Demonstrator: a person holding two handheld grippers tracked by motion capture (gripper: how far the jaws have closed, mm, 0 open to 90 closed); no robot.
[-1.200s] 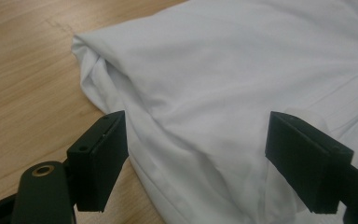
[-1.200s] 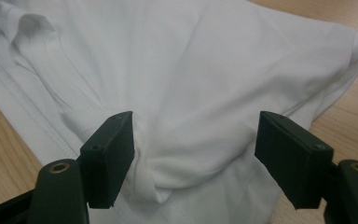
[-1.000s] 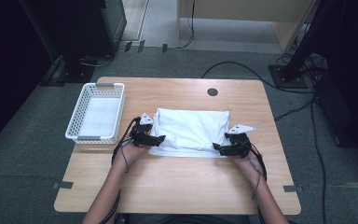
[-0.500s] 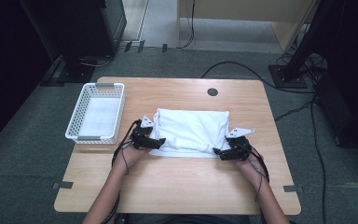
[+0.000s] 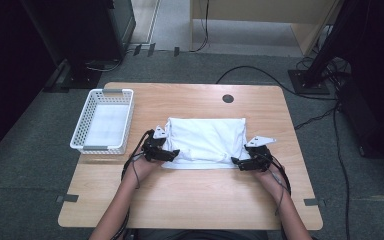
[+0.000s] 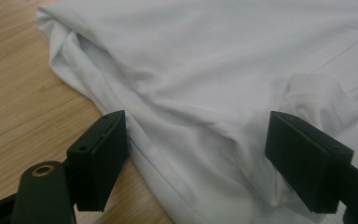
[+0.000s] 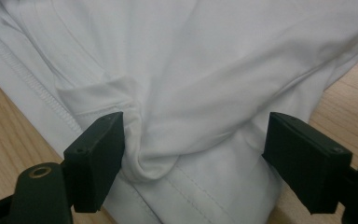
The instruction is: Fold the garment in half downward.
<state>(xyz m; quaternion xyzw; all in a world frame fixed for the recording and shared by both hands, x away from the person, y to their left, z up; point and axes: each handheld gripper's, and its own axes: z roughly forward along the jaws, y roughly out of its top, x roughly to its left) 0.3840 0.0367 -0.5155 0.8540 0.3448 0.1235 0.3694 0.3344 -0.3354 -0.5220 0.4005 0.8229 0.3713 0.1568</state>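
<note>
A white folded cloth (image 5: 207,140) lies flat on the middle of the wooden table (image 5: 190,200). My left gripper (image 5: 172,154) rests at its near left corner and is open. In the left gripper view the cloth (image 6: 214,70) runs between the wide-apart jaws of that gripper (image 6: 200,158). My right gripper (image 5: 236,162) sits at the near right corner. Its jaws have just been opening. In the right gripper view a bunched fold of cloth (image 7: 149,158) lies between the jaws of that gripper (image 7: 193,158), against one pad and clear of the other.
A white mesh basket (image 5: 80,135) stands on the table's left side, with a flat white sheet inside. A dark round cable hole (image 5: 228,98) sits near the far edge. Cables and dark stands surround the table on the grey floor.
The left gripper has shifted slightly toward the person at the cloth's near left corner. The right hand has kept still.
</note>
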